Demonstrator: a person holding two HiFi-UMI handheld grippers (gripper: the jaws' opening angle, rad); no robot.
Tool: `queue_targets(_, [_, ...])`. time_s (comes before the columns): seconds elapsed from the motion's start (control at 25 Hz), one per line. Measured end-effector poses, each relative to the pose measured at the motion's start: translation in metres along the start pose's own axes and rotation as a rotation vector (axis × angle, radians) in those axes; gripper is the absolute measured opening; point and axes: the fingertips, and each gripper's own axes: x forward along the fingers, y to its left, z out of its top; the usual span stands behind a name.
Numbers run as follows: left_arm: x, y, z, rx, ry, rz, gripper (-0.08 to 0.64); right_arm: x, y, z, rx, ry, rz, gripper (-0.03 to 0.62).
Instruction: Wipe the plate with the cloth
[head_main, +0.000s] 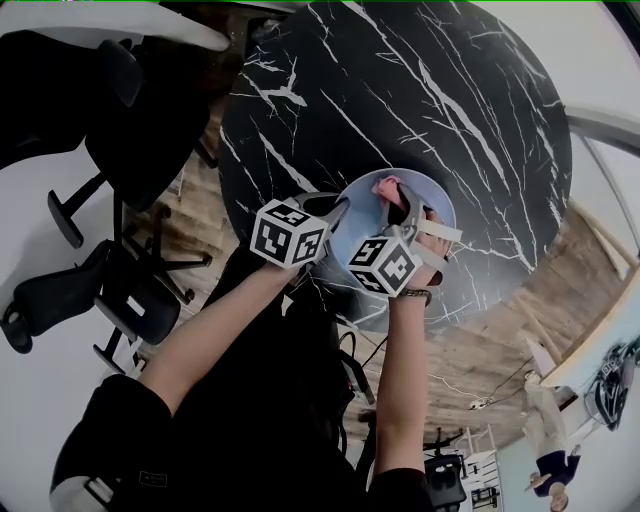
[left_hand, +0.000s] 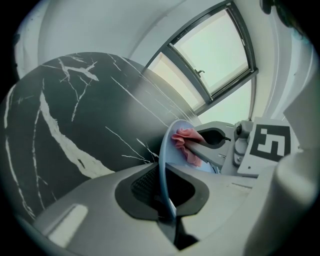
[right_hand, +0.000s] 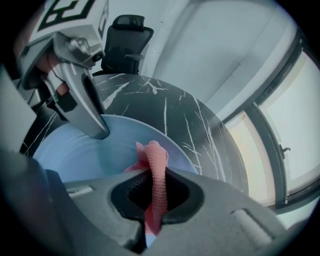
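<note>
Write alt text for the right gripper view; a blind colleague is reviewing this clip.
The right tool pinches a pink cloth over a pale blue plate on a black marble table. The left tool clamps the plate's far rim.

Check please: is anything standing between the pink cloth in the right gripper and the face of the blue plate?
Nothing visible does. The right gripper holds the pink cloth, which seems to touch the blue plate. The left gripper grips only the plate's rim, beside the cloth.
</note>
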Motion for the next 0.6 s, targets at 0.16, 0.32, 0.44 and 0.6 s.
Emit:
queue_targets(0.16, [0.0,0.0,0.0,-0.008,-0.004,-0.002,0.018,-0.011,0.029,0.007,-0.061,-0.033,0.03,0.008])
queue_targets(0.32, [0.0,0.001,0.0,-0.012,-0.005,-0.002,0.018,-0.025,0.061,0.009,-0.112,-0.056,0.069,0.008])
queue_targets(0.44, [0.0,0.001,0.0,-0.013,-0.006,-0.001,0.018,-0.036,0.082,0.006,-0.143,-0.072,0.099,0.008])
queue_targets(0.6, [0.0,0.001,0.0,-0.012,-0.007,-0.001,0.018,-0.049,0.107,-0.004,-0.172,-0.074,0.158,0.008])
